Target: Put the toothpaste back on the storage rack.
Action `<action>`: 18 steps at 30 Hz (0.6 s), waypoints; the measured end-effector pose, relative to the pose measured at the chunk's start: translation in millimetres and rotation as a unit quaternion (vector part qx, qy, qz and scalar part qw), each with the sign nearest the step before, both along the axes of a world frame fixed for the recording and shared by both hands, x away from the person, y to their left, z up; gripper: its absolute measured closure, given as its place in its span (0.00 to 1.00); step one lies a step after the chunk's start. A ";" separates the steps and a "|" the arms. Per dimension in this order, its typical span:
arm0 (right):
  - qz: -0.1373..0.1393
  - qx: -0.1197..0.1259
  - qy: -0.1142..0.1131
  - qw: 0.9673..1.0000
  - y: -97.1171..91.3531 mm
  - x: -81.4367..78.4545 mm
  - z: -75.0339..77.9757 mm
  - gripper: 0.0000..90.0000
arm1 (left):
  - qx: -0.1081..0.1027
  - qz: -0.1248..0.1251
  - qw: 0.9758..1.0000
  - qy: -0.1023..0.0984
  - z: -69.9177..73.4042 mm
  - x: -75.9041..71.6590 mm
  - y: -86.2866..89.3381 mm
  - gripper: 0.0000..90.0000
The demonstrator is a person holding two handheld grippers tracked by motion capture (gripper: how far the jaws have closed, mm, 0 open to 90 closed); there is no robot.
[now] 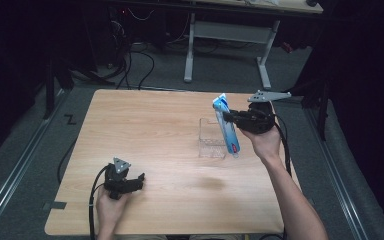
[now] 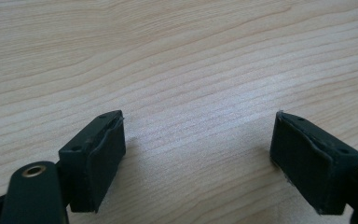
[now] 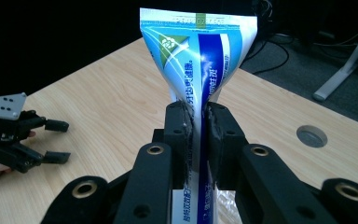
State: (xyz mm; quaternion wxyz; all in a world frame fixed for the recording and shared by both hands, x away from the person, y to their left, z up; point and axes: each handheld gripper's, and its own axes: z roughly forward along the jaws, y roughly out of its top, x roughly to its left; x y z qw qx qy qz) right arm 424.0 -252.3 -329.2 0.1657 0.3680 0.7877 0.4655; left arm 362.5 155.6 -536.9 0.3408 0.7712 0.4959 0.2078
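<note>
- Right gripper (image 3: 196,123): black pads pinched tight on the flattened middle of a blue-and-white toothpaste tube (image 3: 198,56), crimped end beyond the tips, cap end back under the gripper body.
- From the high view, same tube (image 1: 227,125) held aloft at about 2 o'clock on the table (image 1: 145,145), leaning with crimped end up toward 11 o'clock and red cap end down toward 5 o'clock.
- Cap end just at the right edge of a clear plastic holder (image 1: 211,140); touching it or not — cannot tell.
- Left gripper (image 2: 198,154): pads well apart, nothing between, only bare wood grain beneath.
- Seen from above, left gripper (image 1: 136,181) low over the table at about 7 o'clock, well apart from tube and holder.
- Step in hand, as a judgement: carrying the gripped tube at the holder, either lowering it in or lifting it away; no way to settle which from this moment.
- If going in: needs cap end lined up over the open top, tube brought nearer upright, then a slow descent before letting go; risk of tipping the light holder with no second gripper steadying it.
- Holder: transparent, upright, open at the top, apparently with nothing inside, though clear walls make that hard to confirm.
- Table otherwise bare wood, with a round grommet hole (image 3: 311,135) in the right gripper view.
</note>
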 end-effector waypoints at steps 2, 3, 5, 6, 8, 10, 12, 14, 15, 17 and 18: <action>0.001 0.001 -0.003 1.000 4.7 3.8 2.5 0.88 | 0.000 0.000 1.000 0.000 0.0 0.0 0.1 0.20; 0.001 0.001 -0.003 1.000 4.7 3.8 2.5 0.88 | 0.000 0.000 1.000 0.000 0.0 0.0 0.1 0.20; 0.001 0.006 -0.006 1.000 10.4 8.0 5.0 0.88 | 0.000 0.000 1.000 0.001 0.1 0.0 0.1 0.20; 0.002 0.008 -0.008 1.000 12.3 9.4 5.4 0.88 | 0.000 0.000 1.000 0.000 0.0 0.0 0.1 0.20; 0.001 0.010 -0.008 1.000 14.4 10.8 5.8 0.88 | 0.000 0.000 1.000 0.001 0.1 0.0 0.1 0.20; 0.000 0.009 -0.011 1.000 19.9 15.4 6.0 0.88 | 0.000 0.000 1.000 0.001 0.1 0.0 0.1 0.20; -0.003 0.006 -0.010 1.000 23.7 18.7 5.9 0.88 | 0.000 0.000 1.000 0.000 0.0 0.0 0.1 0.20; -0.004 0.004 -0.011 1.000 27.5 22.3 5.4 0.88 | 0.000 0.000 1.000 0.000 0.0 0.0 0.1 0.20; -0.005 -0.001 -0.014 1.000 30.9 25.6 4.9 0.88 | 0.000 0.000 1.000 0.000 0.0 0.0 0.1 0.20; -0.008 -0.007 -0.017 1.000 33.5 28.7 3.7 0.88 | 0.000 0.000 1.000 0.000 0.0 0.0 0.1 0.20; -0.009 -0.007 -0.018 1.000 34.2 30.1 2.7 0.88 | 0.000 0.000 1.000 0.000 0.0 0.0 0.1 0.20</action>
